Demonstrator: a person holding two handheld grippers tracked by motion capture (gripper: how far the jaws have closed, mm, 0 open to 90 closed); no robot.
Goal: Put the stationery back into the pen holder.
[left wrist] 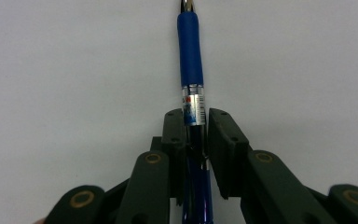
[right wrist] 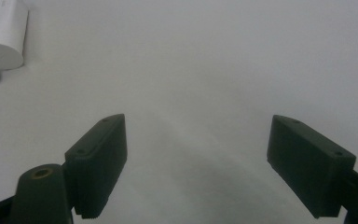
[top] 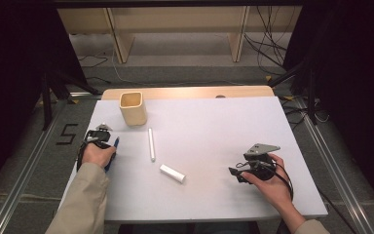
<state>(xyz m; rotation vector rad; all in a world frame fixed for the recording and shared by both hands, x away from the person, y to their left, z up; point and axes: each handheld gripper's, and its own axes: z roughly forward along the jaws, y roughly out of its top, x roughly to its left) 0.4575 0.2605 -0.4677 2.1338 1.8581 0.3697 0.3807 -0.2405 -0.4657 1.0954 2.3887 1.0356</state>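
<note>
The left tongs [left wrist: 196,133] have their jaws drawn in close around a blue pen [left wrist: 190,56], one pad on either side of the barrel just behind its printed label; in the left gripper view the pads look to be touching the barrel, so I take it as gripped, low on the shaft so that the rubber grip and tip stick out ahead. From the high view the pen [top: 113,151] lies near the left edge of the white worktop [top: 214,126], partly covered by the person's left hand [top: 97,155], with its blue end poking out toward the middle. The right tongs [right wrist: 196,163] stand wide open with nothing between them, resting over bare worktop near the right front corner, probably parked out of the way while the left hand works. Further out, a short white cylinder [top: 172,173] lies between the two hands, a thin white stick [top: 151,144] lies beyond it, and a beige square cup [top: 132,107] stands upright toward the far left, mouth open. My guess is that the cup is where the pen is meant to go, being the nearest container to it.
</note>
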